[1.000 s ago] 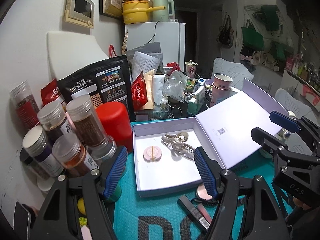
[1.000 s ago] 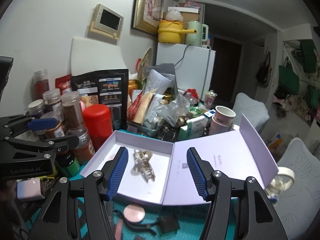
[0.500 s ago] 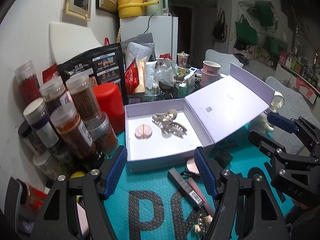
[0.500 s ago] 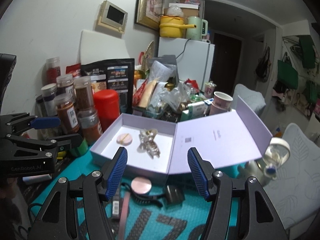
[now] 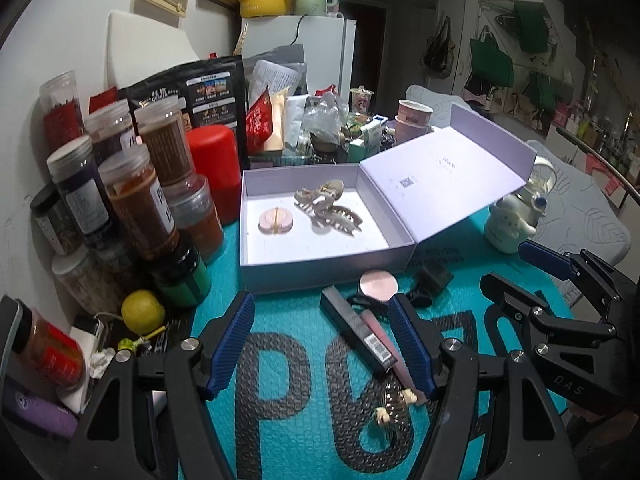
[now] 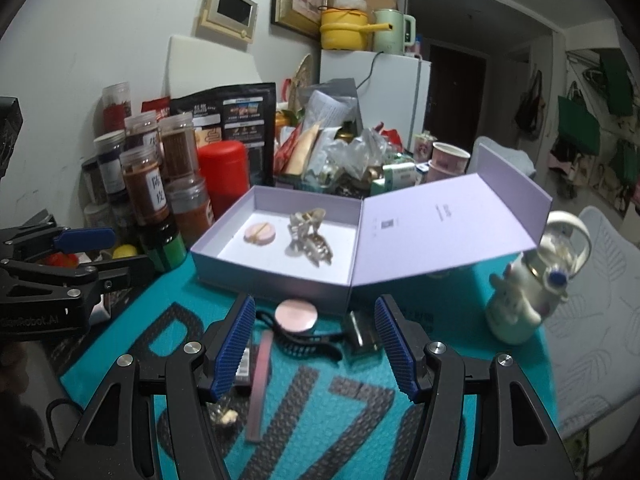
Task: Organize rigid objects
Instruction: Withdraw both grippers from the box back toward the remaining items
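From the left wrist camera, the left gripper [image 5: 322, 344] stood with its jaws wide apart and nothing between them, above the teal mat [image 5: 288, 400]. The open lilac box [image 5: 320, 258] sat just ahead, its lid [image 5: 448, 172] folded back to the right. Inside lay a round pink compact [image 5: 275, 221] at the left and a beige claw clip [image 5: 326, 208] beside it. This view alone showed the black tube [image 5: 356, 330] lying diagonally near the box's front wall, a small gold trinket [image 5: 394, 402] nearer the camera, and a yellow-green fruit [image 5: 143, 312] at the mat's left edge. Spice jars [image 5: 136, 200] crowded the box's left wall; bare mat lay between the fingers.

From the right wrist camera, the right gripper [image 6: 316, 346] likewise was spread open and held nothing. A second pink disc [image 6: 297, 315] rested on a black clip [image 6: 308, 340] just in front of the box [image 6: 272, 280], with a pink strip [image 6: 258, 384] and a dark square piece [image 6: 362, 338] either side. Only here did the white bear-shaped bottle [image 6: 520, 304] show fully, standing at the mat's [image 6: 340, 408] right edge, under the lid's [image 6: 448, 232] overhang. The left gripper [image 6: 86, 254] sat at the far left, well apart from the box. Open mat ran rightward between the square piece and the bottle.
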Demonstrator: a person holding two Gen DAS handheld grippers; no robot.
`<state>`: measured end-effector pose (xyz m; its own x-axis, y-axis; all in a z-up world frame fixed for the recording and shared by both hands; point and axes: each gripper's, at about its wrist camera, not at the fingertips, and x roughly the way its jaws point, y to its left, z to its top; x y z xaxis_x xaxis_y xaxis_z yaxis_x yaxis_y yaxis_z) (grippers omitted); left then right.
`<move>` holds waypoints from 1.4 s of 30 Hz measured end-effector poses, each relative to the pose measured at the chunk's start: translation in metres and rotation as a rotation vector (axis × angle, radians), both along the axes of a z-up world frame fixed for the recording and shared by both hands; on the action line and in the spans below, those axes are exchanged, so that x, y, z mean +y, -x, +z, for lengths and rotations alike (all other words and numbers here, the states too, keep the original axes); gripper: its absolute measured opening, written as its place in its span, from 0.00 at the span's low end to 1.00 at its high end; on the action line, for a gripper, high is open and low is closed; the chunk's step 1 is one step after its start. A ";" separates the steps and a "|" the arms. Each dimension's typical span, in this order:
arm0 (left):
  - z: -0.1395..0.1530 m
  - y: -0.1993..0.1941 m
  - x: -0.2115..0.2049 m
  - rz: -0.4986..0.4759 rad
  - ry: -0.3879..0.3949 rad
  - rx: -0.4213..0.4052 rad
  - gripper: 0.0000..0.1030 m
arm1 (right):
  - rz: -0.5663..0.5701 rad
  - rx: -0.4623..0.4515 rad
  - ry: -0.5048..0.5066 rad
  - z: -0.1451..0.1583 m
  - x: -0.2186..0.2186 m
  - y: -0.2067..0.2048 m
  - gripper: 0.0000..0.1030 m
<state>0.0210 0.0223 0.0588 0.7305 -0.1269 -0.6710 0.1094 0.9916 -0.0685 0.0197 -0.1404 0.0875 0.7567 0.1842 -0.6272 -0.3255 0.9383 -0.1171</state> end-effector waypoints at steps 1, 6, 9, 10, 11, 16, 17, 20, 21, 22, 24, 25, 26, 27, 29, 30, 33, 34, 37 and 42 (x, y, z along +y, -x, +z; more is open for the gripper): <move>-0.002 0.001 0.000 -0.001 0.001 0.005 0.67 | 0.000 0.006 0.000 -0.003 0.000 0.002 0.61; -0.018 0.005 -0.001 -0.009 0.017 0.038 0.67 | -0.005 0.046 -0.011 -0.017 -0.004 0.007 0.61; -0.028 0.008 -0.004 -0.034 0.029 0.061 0.67 | -0.011 0.062 -0.026 -0.025 -0.006 0.011 0.61; -0.031 0.009 -0.005 -0.044 0.027 0.067 0.67 | -0.012 0.071 -0.036 -0.029 -0.008 0.012 0.61; -0.033 0.010 -0.007 -0.053 0.023 0.072 0.67 | -0.013 0.078 -0.045 -0.031 -0.009 0.013 0.61; -0.046 0.015 -0.015 -0.091 0.015 0.085 0.67 | -0.022 0.105 -0.066 -0.048 -0.017 0.020 0.61; -0.049 0.016 -0.018 -0.104 0.009 0.086 0.67 | -0.025 0.107 -0.066 -0.050 -0.018 0.021 0.61; -0.056 0.018 -0.025 -0.133 -0.002 0.092 0.67 | -0.038 0.119 -0.059 -0.058 -0.023 0.024 0.61; -0.058 0.019 -0.027 -0.145 0.002 0.098 0.67 | -0.043 0.124 -0.056 -0.061 -0.025 0.025 0.61; -0.061 0.019 -0.029 -0.160 0.009 0.106 0.67 | -0.045 0.129 -0.053 -0.063 -0.027 0.025 0.61; -0.065 0.020 -0.034 -0.188 0.023 0.121 0.67 | -0.045 0.138 -0.050 -0.068 -0.030 0.025 0.61; -0.067 0.020 -0.037 -0.197 0.025 0.127 0.67 | -0.046 0.142 -0.049 -0.069 -0.032 0.025 0.61; -0.069 0.020 -0.039 -0.206 0.028 0.132 0.67 | -0.046 0.144 -0.049 -0.071 -0.033 0.024 0.61; -0.072 0.020 -0.043 -0.217 0.032 0.139 0.67 | -0.047 0.145 -0.049 -0.072 -0.035 0.024 0.61; -0.076 0.019 -0.047 -0.228 0.032 0.148 0.67 | -0.049 0.143 -0.047 -0.073 -0.037 0.023 0.61; -0.079 0.019 -0.049 -0.232 0.027 0.153 0.67 | -0.050 0.141 -0.043 -0.073 -0.037 0.022 0.61; -0.086 0.017 -0.051 -0.234 0.021 0.171 0.67 | -0.049 0.138 -0.036 -0.074 -0.038 0.020 0.61; -0.088 0.016 -0.051 -0.235 0.023 0.177 0.67 | -0.047 0.142 -0.035 -0.075 -0.038 0.018 0.61; -0.097 0.014 -0.051 -0.233 0.022 0.198 0.67 | -0.044 0.157 -0.039 -0.079 -0.038 0.015 0.61; -0.108 0.010 -0.042 -0.206 0.039 0.231 0.67 | -0.030 0.174 -0.040 -0.084 -0.035 0.008 0.61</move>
<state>0.0110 -0.0194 -0.0495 0.5157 -0.2850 -0.8080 0.2848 0.9464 -0.1521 0.0114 -0.1755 0.0040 0.6429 0.1903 -0.7419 -0.3092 0.9507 -0.0241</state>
